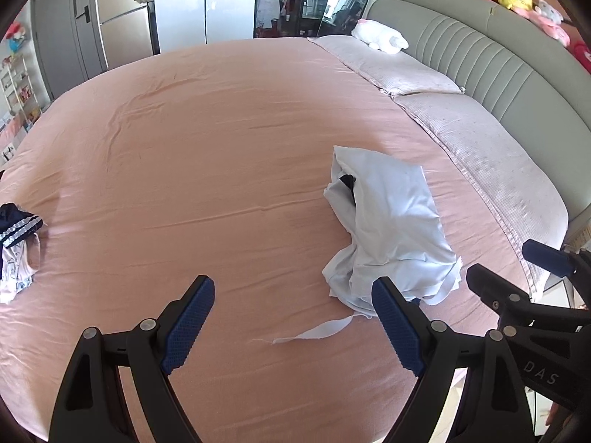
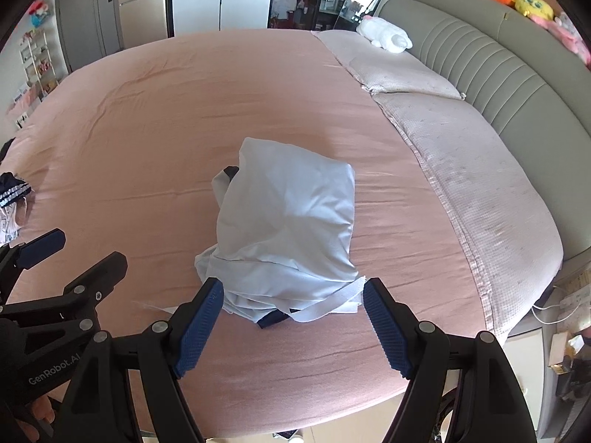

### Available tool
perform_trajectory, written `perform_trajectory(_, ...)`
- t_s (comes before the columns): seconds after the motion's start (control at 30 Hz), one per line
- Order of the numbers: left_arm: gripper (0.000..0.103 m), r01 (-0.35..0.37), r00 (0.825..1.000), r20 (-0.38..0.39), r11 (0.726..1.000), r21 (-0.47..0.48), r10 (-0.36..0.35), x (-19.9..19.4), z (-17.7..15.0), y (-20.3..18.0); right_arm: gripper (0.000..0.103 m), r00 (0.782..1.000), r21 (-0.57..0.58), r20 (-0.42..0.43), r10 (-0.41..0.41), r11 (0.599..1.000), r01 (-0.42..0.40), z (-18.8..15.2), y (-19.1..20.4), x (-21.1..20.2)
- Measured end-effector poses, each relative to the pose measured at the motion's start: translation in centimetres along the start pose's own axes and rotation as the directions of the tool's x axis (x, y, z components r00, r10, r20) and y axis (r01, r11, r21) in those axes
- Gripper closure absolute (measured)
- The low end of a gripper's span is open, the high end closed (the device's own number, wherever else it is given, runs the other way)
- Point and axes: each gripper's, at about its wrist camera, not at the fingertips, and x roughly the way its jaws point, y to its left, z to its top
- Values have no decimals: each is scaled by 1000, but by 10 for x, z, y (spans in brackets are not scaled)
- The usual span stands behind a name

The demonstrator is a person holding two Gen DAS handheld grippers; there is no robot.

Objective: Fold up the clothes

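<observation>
A pale blue garment (image 2: pixel 291 221) lies roughly folded on the pink bed sheet (image 2: pixel 166 140), with a dark collar edge poking out and a loose strap trailing at its near end. In the left wrist view the same pale blue garment (image 1: pixel 388 229) sits to the right, its strap (image 1: pixel 317 332) lying between the fingers. My left gripper (image 1: pixel 291 295) hovers open above the sheet with nothing in it. My right gripper (image 2: pixel 293 295) is open too, raised just short of the garment's near edge. Each gripper shows at the edge of the other's view.
A navy-and-white garment (image 1: pixel 18 243) lies crumpled at the bed's left edge. Two pale pillows (image 2: pixel 406 77) and a white plush toy (image 2: pixel 384 35) lie along the grey padded headboard (image 2: pixel 498 74). Wardrobes and shelves stand beyond the bed. The floor shows at lower right.
</observation>
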Motion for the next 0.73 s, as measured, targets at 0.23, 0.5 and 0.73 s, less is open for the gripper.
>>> perform_trajectory(0.23,16,-12,1000,7,1000,-2,12,-10,2,-3,25,1000,14,15,-5,1000,5,-1,-3,-11)
perform_trajectory(0.5,16,-44,995,-87,999,25,46,-15,-6,-11,25,998,26,-59,7,1000,-6,-5,-6,-18)
perform_trajectory(0.73,16,-5,997,-77,1000,8,6,-16,-4,-12,25,998,36,-55,-15,999,17,-5,-9,-22)
